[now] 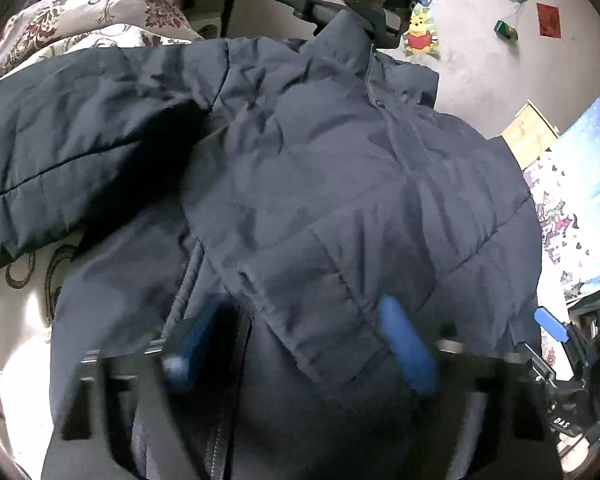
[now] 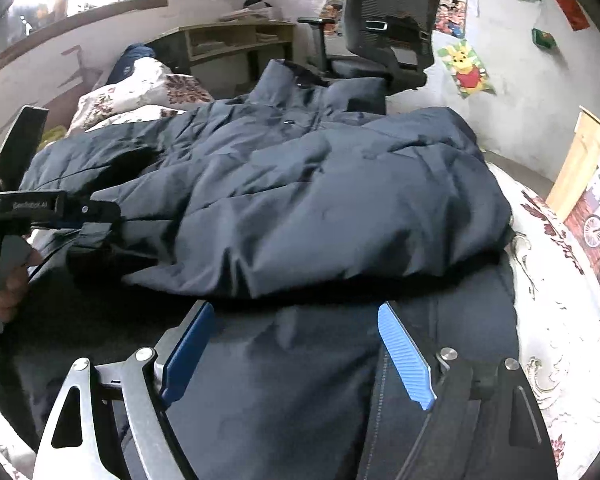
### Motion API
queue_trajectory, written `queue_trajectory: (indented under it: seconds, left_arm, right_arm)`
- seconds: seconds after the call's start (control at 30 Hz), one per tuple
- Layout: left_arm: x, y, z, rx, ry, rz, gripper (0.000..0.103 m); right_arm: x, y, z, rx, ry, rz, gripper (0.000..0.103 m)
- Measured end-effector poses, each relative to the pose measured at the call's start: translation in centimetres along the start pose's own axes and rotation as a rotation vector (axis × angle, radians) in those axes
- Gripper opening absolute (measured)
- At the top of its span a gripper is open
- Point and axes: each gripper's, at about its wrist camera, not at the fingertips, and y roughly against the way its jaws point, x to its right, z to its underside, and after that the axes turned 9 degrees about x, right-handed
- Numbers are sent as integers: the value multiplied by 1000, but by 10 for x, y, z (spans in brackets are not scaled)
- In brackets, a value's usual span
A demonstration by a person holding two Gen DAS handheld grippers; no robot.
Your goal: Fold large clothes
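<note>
A dark navy puffer jacket (image 1: 320,168) lies spread over the bed, collar toward the office chair, with one sleeve folded across its front. My left gripper (image 1: 300,304) hangs low over the jacket's lower half. Its blue fingers (image 1: 408,344) stand apart with a puffy fold between them, and I see no pad pressing on it, though the picture is blurred. In the right wrist view the left gripper (image 2: 96,216) sits at the jacket's (image 2: 300,184) left edge. My right gripper (image 2: 296,308) is open above the jacket's hem with nothing pinched. Its blue finger also shows at the left wrist view's right edge (image 1: 552,328).
The floral bedspread (image 2: 552,320) shows around the jacket and a floral pillow (image 2: 140,88) lies at the far left. A black mesh office chair (image 2: 392,28) stands just beyond the collar. Behind are a wooden shelf (image 2: 236,40) and a wall with a bear poster (image 2: 468,68). A hand (image 2: 4,292) grips the left handle.
</note>
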Motion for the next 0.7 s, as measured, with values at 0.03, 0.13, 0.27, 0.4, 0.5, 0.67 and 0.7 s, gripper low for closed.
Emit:
queue_trajectory:
  seconds: [0.03,0.13,0.27,0.4,0.5,0.67,0.7]
  left_arm:
    - [2,0,-1,0,-2,-2,48]
    - [7,5,-5,23,-22,-43,24]
    - [15,13,-10,56,-82,-106,7]
    - [17,25,-22,123,-109,-176,5]
    - [17,31,-35,181,-151,-240,5]
    - [5,30,-53,221,-149,-287,5]
    - [4,30,-55,227,-153,-294,5]
  right_arm:
    - [2,0,0,1,-5,3,83]
    - [4,-1,0,7,-11,7,83]
    - [4,-1,-1,14,-5,20,83]
    - [3,-2,-3,23,-1,34,83]
    - [4,-2,-7,38,4,47,83]
    - [4,-6,-25,90,18,80,83]
    - [5,-9,-30,92,14,85,83]
